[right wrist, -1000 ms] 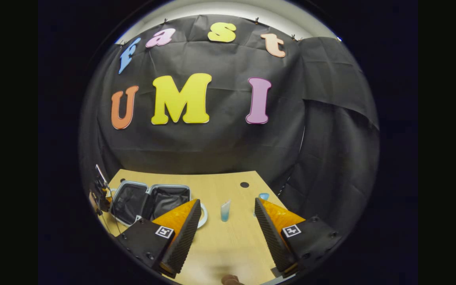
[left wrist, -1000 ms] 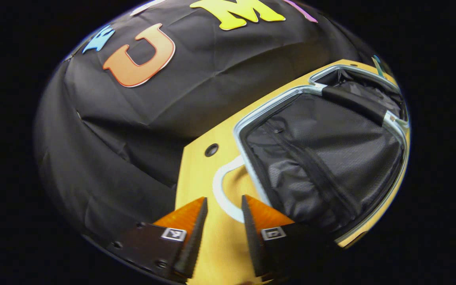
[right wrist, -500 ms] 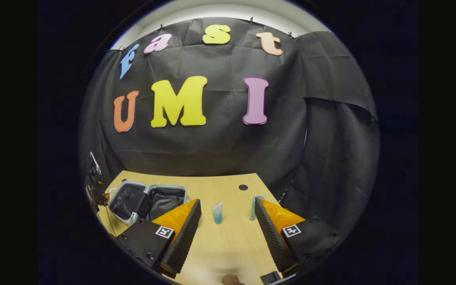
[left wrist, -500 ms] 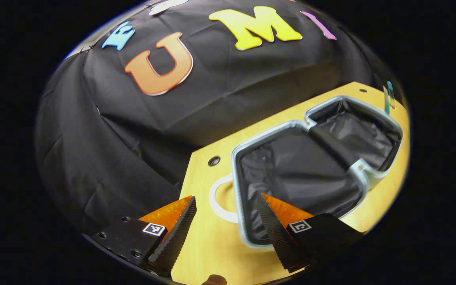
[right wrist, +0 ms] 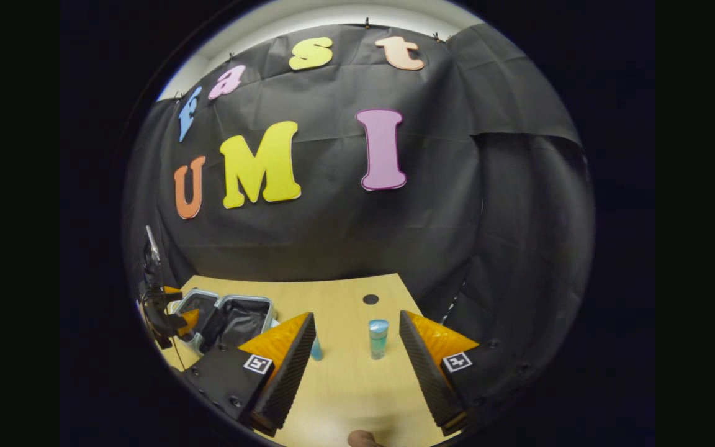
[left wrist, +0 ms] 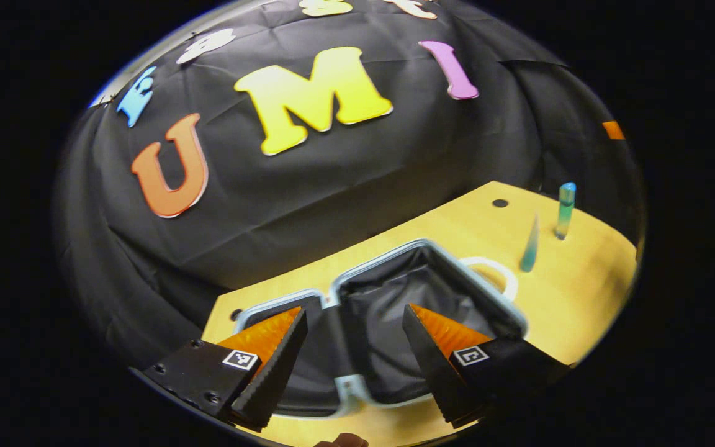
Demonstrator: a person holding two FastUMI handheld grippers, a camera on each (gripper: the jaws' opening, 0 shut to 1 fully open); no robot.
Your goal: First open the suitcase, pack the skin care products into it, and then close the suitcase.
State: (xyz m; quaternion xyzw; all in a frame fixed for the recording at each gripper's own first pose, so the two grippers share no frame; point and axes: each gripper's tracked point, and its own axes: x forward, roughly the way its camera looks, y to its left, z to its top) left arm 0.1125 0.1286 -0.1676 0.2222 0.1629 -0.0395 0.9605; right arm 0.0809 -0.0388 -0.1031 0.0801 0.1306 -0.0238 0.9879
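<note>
A: In the left gripper view, what lies ahead of the left claw (left wrist: 351, 347)?

B: The suitcase (left wrist: 395, 298), open and lined in black, on the bench (left wrist: 581, 292); that claw is spread and holds nothing. A tapered tube (left wrist: 529, 245) and a capped bottle (left wrist: 565, 210) stand apart to the right.

A: And the right gripper view?

B: The right claw (right wrist: 357, 347), spread, empty, frames the bottle (right wrist: 378, 338); the suitcase (right wrist: 233, 320) sits far left beside the other claw (right wrist: 174, 316).

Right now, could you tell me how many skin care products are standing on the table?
2. A capped bottle stands between the right gripper's fingers, farther off; a tapered tube stands nearer the open suitcase. Both are outside it; more may be hidden.
</note>
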